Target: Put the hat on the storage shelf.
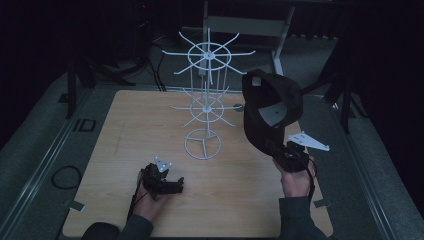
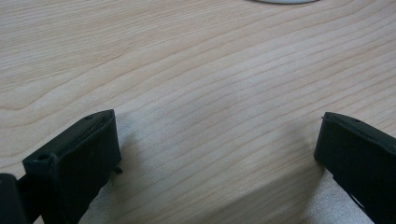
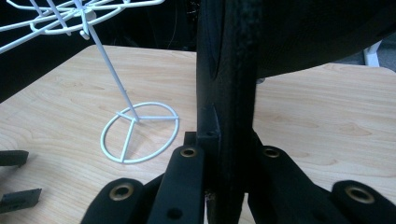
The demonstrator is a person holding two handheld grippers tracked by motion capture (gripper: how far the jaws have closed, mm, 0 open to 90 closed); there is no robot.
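Clamping the right gripper (image 1: 289, 150) tight on the brim of a black cap (image 1: 272, 107), jaws closed on the edge as seen in the right gripper view; holding the cap raised above the table (image 1: 125, 150), just right of the white wire rack (image 1: 205, 100); probably heading for one of the rack's hooks. Resting the left gripper (image 1: 172, 185) low on the wood, jaws spread wide, gripping nothing. Best done by keeping the brim pinch firm, tilting the crown toward a free prong, approaching slowly, avoiding knocking the light stand over.
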